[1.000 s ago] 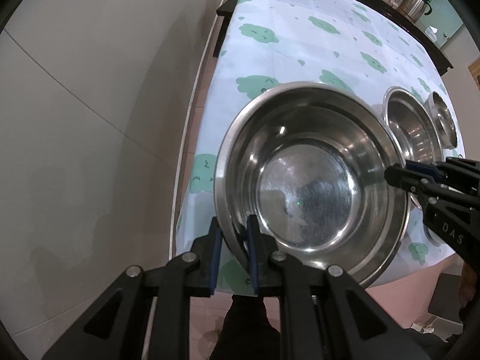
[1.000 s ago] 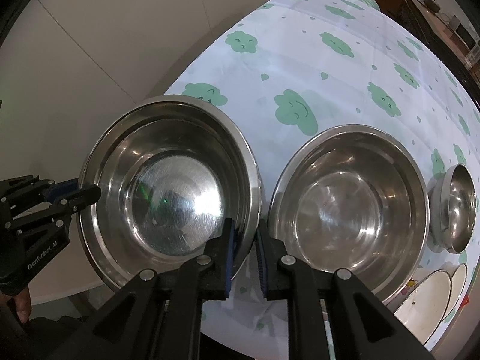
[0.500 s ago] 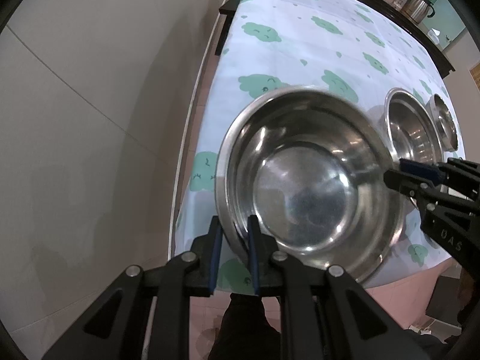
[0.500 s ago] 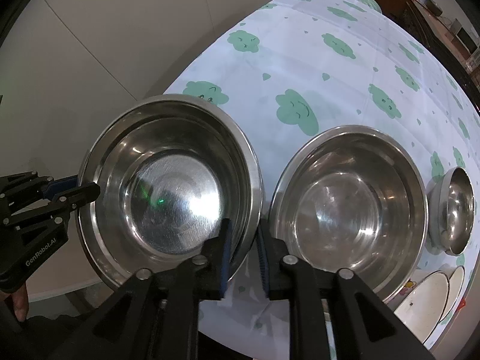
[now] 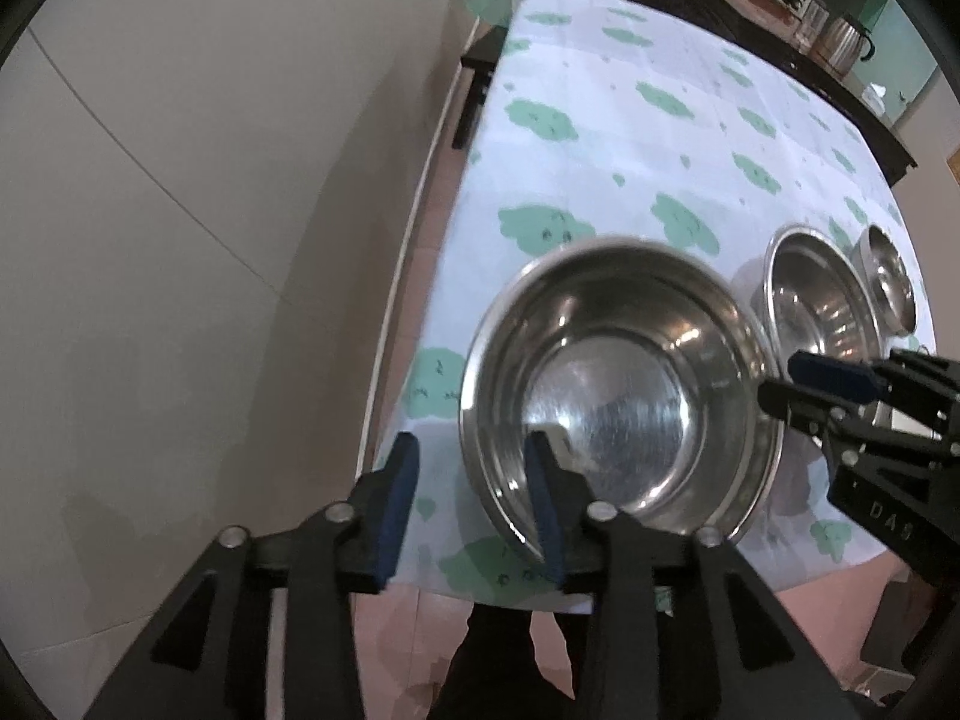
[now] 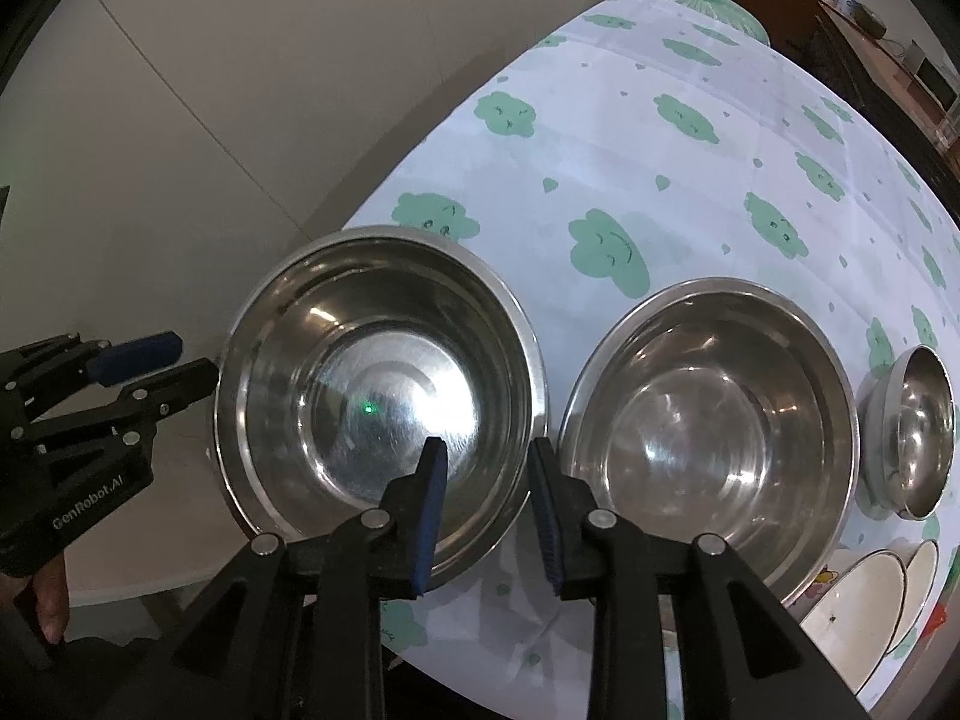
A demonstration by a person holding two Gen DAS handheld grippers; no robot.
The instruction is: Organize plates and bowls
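A large steel bowl (image 5: 618, 396) (image 6: 378, 384) rests on the near left corner of the cloud-print tablecloth (image 5: 630, 138). My left gripper (image 5: 474, 498) is open, its fingers either side of the bowl's left rim. My right gripper (image 6: 489, 510) is open, its fingers either side of the bowl's right rim. A second large steel bowl (image 6: 708, 438) (image 5: 819, 306) stands right of it, then a small steel bowl (image 6: 918, 426) (image 5: 888, 276). White plates (image 6: 858, 606) lie at the near right edge.
A pale wall (image 5: 180, 180) runs along the table's left side, with a strip of floor (image 5: 420, 252) between. A dark counter with a kettle (image 5: 843, 39) stands behind the table. The table's near edge is just under both grippers.
Both grippers were shut on the large bowl's rim and have opened. The bowl has come down from its tilt and sits flat on the tablecloth.
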